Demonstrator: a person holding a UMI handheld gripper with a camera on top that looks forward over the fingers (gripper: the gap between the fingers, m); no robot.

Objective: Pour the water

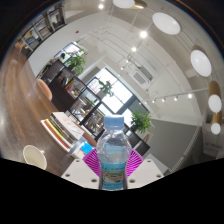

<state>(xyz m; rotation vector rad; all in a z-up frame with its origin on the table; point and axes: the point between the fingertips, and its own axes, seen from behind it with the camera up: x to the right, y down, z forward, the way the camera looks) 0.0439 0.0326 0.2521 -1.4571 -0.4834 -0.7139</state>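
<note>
A clear plastic water bottle [113, 152] with a pale cap and a blue-green label stands between my fingers, and my gripper [113, 166] is shut on it. Both pink pads [91, 161] press against its sides at label height. The bottle is lifted and the whole view is tilted, with ceiling and room behind it. No cup or other vessel shows.
Beyond the bottle lies an office-like room: potted plants [74, 62], desks and shelves [60, 125], a bright window [122, 93] and round ceiling lights [200, 62]. A round pale object [34, 156] sits near the wooden surface to the left of the fingers.
</note>
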